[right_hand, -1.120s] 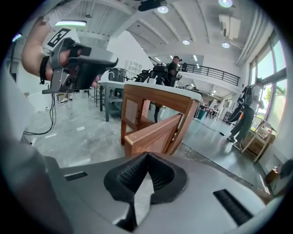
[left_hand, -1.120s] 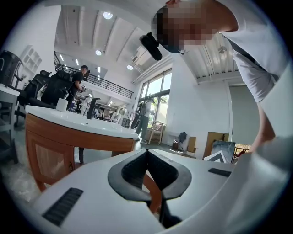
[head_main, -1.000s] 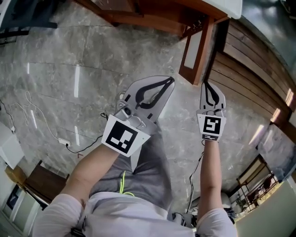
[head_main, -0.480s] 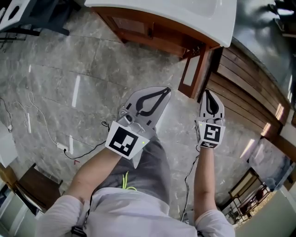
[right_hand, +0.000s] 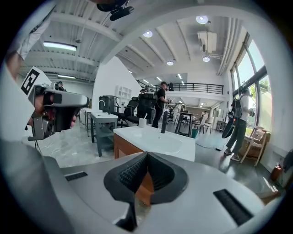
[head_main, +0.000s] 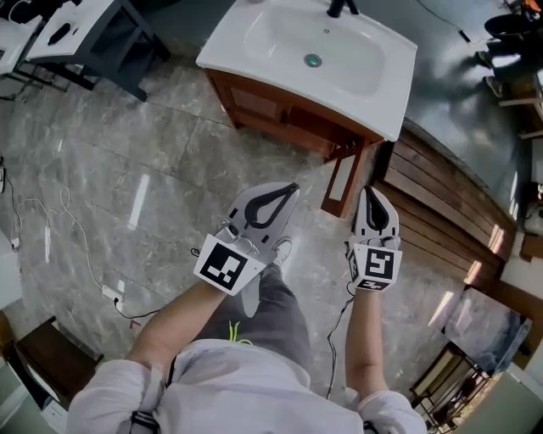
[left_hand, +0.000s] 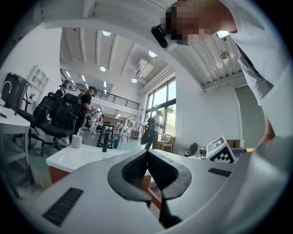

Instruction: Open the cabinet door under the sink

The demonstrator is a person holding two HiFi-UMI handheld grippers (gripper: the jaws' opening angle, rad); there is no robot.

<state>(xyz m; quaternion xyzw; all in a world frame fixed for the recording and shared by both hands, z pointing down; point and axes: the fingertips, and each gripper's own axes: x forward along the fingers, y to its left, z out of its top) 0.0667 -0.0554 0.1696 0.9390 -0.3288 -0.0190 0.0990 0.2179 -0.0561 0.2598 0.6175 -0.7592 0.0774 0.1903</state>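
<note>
The task looks only part done, and how far depends on which door is meant; the white sink (head_main: 254,38) sits at 12 o'clock in the head view with the wooden cabinet (head_main: 293,119) under it; at the cabinet's 4 o'clock corner one cabinet door (head_main: 339,182) already stands swung out from the front, while the left panel (head_main: 254,102) looks shut, though the steep angle makes that a guess; neither gripper touches the cabinet

The left gripper (head_main: 294,186) hangs at centre, jaws pressed together on nothing, their tips meeting in its own view; the right gripper (head_main: 371,191) is at its 3 o'clock, near the swung-out door's lower end but apart from it, jaws likewise closed and empty; what is left, as I judge it, is to come closer, part a pair of jaws and draw the door fully wide

Around: a thin cable (head_main: 81,237) trails over the marble floor (head_main: 170,169) at 9 o'clock; a grey bench (head_main: 93,21) stands at 11 o'clock; a slatted wooden wall (head_main: 441,186) runs at 3 o'clock, close to the open door and likely to limit its swing; a dark tap (head_main: 339,8) stands at the sink's far edge
</note>
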